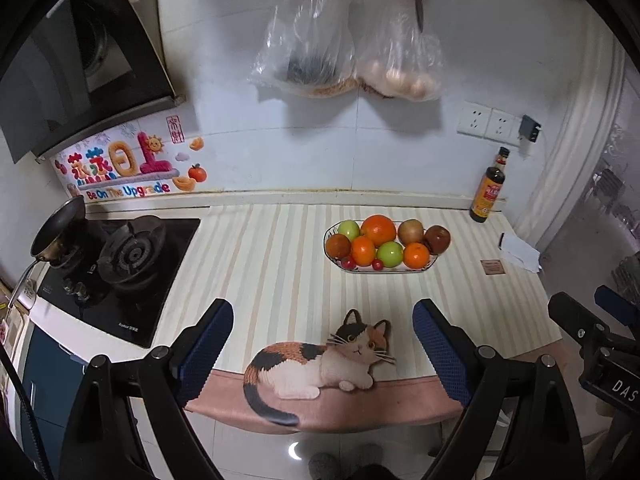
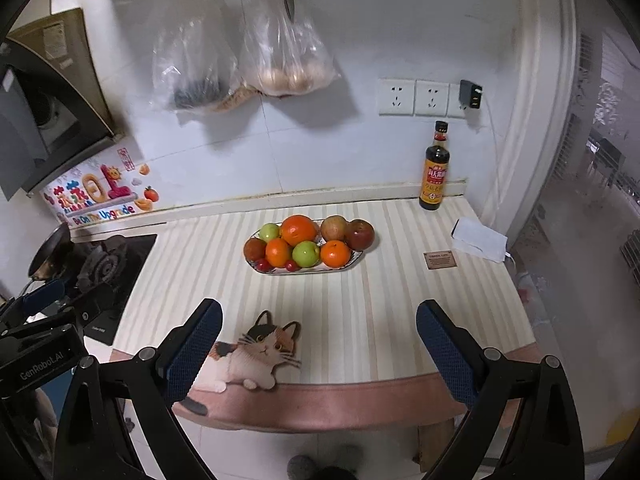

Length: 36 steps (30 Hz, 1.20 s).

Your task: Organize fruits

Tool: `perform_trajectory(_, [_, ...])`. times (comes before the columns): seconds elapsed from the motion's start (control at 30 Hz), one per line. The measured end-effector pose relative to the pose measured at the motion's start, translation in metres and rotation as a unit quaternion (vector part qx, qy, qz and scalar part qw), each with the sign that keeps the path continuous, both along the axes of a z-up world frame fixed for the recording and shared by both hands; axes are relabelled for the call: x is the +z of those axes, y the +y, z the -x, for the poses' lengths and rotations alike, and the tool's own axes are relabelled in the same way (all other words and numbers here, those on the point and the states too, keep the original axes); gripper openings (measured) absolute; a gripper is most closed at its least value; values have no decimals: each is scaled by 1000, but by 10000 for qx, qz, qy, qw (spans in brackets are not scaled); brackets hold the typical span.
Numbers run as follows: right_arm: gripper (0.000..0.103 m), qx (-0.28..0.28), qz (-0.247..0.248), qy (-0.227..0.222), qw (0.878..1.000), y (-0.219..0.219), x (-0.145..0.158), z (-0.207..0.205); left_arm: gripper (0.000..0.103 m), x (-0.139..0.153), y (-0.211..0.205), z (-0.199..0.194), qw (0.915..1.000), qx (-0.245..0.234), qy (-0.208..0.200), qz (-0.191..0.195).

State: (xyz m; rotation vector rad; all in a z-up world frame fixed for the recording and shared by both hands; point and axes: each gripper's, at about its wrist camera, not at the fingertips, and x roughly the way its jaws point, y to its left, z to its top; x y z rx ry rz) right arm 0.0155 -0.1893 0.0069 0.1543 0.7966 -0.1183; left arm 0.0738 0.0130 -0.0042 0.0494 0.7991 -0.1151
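Both grippers, left gripper [image 1: 323, 322] and right gripper [image 2: 319, 322], stand wide apart at the bottom of frame, holding and touching nothing. The fruit plate [image 1: 416, 270] sits mid-frame on the striped mat [image 1: 260, 256]: three oranges, two green apples, three brownish-red fruits, two cherry tomatoes.

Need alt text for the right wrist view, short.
A fruit plate piled with oranges, green apples and red fruit sits mid-counter on a striped mat. The open right gripper hovers empty in front; a sauce bottle stands behind.
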Motion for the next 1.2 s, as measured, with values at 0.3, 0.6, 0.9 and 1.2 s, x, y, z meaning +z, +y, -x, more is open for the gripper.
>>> perform_trajectory(0.3, [100,151,129,-268,9994,10,30,48,92,22,-3,41,9997,10,-250,1])
perform_trajectory(0.6, [100,229,-48,-205,9995,0,30,45,92,22,-8,45,9997,133,-213,13])
perform_trajectory(0.9, [100,237,-159,36,9996,-15,11,-3,103,7,-22,-2,9998,200,39,-46])
perform_trajectory(1.2, [100,230,-168,356,9990,-28,-16,-78,103,-12,-37,-60,9990,289,282,-204])
